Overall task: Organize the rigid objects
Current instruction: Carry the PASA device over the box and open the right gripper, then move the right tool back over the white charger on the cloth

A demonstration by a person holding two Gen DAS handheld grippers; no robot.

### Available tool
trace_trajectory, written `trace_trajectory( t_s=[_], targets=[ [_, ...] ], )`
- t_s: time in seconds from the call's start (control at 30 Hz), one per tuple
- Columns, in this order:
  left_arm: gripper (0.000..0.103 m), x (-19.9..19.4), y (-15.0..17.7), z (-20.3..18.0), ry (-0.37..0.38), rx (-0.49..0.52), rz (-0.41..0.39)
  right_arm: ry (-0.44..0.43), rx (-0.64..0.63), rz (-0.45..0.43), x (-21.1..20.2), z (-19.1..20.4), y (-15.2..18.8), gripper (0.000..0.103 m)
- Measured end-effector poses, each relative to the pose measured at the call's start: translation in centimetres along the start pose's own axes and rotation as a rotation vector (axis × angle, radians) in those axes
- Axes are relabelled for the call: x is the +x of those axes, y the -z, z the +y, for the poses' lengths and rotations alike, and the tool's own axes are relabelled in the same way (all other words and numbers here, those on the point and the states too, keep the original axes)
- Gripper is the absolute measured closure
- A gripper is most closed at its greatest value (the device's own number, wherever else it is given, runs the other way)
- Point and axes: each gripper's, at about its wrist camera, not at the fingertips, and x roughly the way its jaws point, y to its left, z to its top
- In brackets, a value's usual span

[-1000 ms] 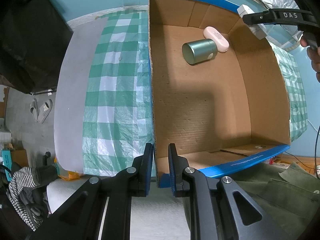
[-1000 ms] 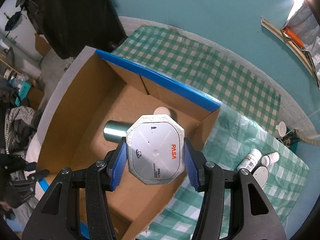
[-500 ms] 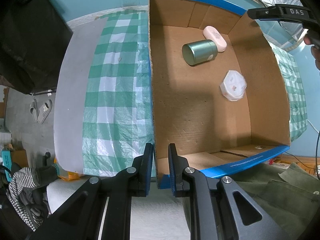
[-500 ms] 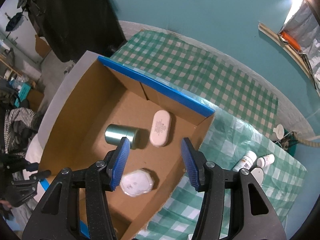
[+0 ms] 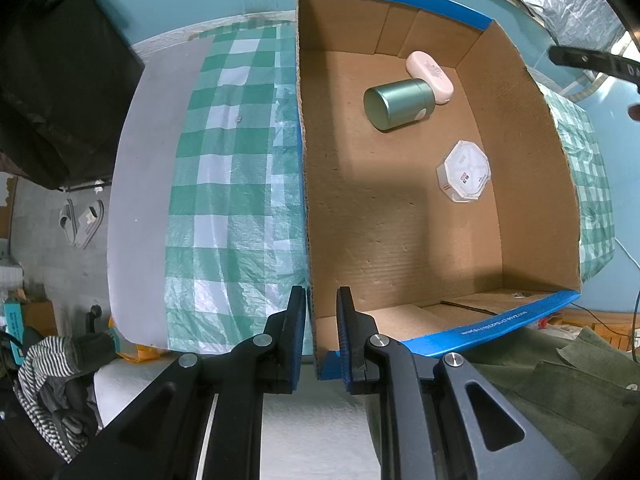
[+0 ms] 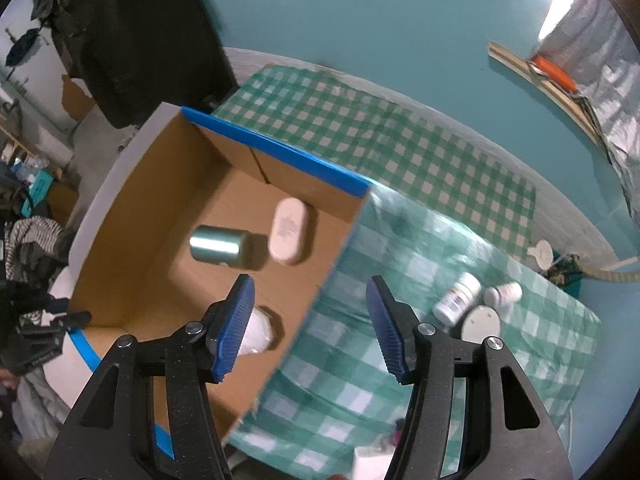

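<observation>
Checked tabletop (image 5: 224, 184) carries cardboard box (image 5: 520, 184); green tin (image 5: 398, 104), pink case (image 5: 430, 76), octagonal container (image 5: 464, 176) lie inside. Left claw (image 5: 322, 332) is clamped on box wall; right claw (image 6: 310, 324) is opening, empty.

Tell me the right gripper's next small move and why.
Probably swing the right gripper toward the white bottles on the checked cloth and line up on one. Its jaws are opening with nothing between them, the octagonal white box already lies in the cardboard box, and the left gripper clamps that box's wall.
</observation>
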Motion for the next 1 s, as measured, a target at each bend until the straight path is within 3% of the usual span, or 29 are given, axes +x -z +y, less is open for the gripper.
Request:
trace_trajectory(
  t_s=[0.63, 1.0],
  targets=[
    [0.088, 0.1, 0.1, -0.1, -0.001, 0.016, 0.011, 0.022, 0.063, 0.078, -2.2, -5.6, 9.5, 0.045],
    [0.088, 0.2, 0.1, 0.0, -0.004, 0.023, 0.015, 0.005, 0.116, 0.167, -0.1, -7.3, 16.2, 0.045]
  ],
)
